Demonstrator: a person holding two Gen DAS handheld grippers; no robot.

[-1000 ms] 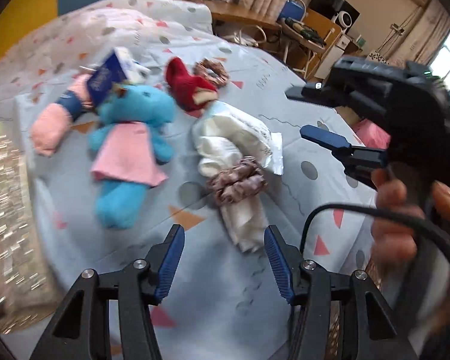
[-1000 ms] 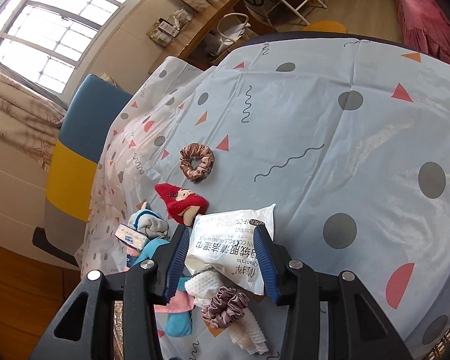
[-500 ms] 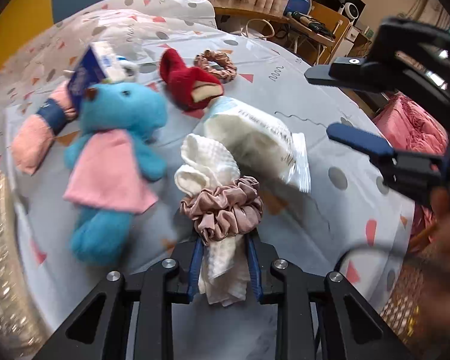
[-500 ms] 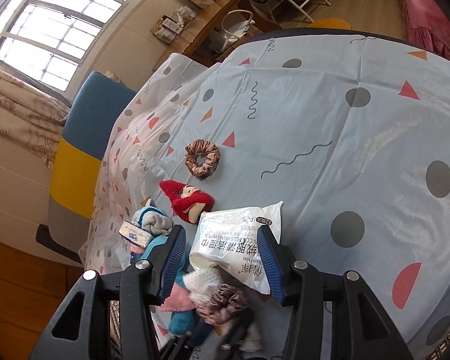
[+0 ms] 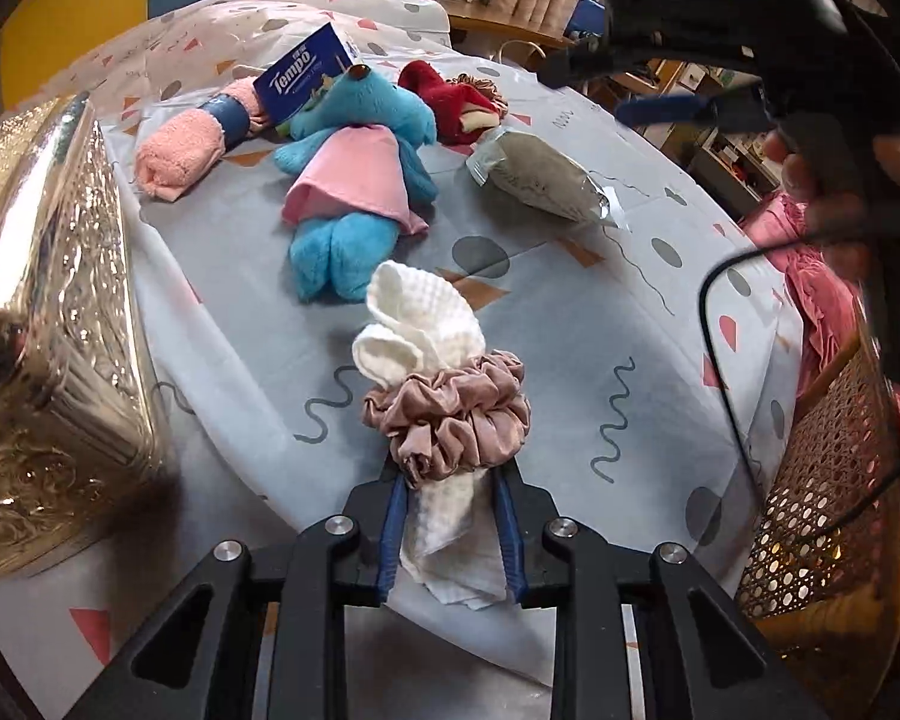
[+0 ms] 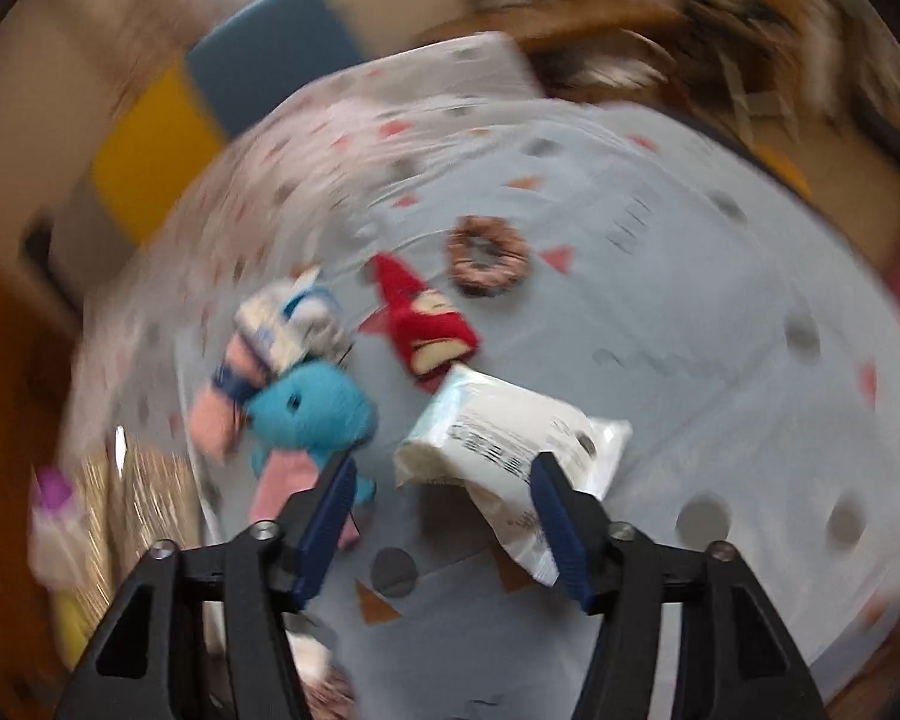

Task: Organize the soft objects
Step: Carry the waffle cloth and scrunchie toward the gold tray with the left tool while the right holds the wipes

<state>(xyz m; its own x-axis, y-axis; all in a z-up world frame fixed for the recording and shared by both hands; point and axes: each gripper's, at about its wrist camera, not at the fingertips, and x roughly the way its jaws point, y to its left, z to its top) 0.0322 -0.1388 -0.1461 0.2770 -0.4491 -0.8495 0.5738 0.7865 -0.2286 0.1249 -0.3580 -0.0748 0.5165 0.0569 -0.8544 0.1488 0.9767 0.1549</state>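
A: Left tool point(image 5: 450, 531)?

B: Pads pinching a white waffle cloth point(image 5: 435, 324), w/ a pink scrunchie point(image 5: 450, 417) wrapped round it just ahead of the tips. Log shows jaws easing apart slightly; cloth is between them, pads on it.

A: Right tool point(image 6: 441, 519)?

B: Jaws spread and opening, nothing gripped. White wipes pack point(image 6: 510, 438) sits just ahead, between the tips and nearer the right pad; contact can't be confirmed, frame blurred.

A: Other soft items?

B: On the patterned surface point(image 5: 570, 324) ahead of left tool: blue plush point(image 5: 360, 180) in pink dress, pink rolled towel point(image 5: 180, 147) ahead-left, Tempo tissue pack point(image 5: 306, 78) resting against plush head, red plush point(image 5: 450, 102) further ahead. 2nd scrunchie point(image 6: 489, 264) far ahead of right tool. Shiny gold box point(image 5: 42, 330) left of left tool.
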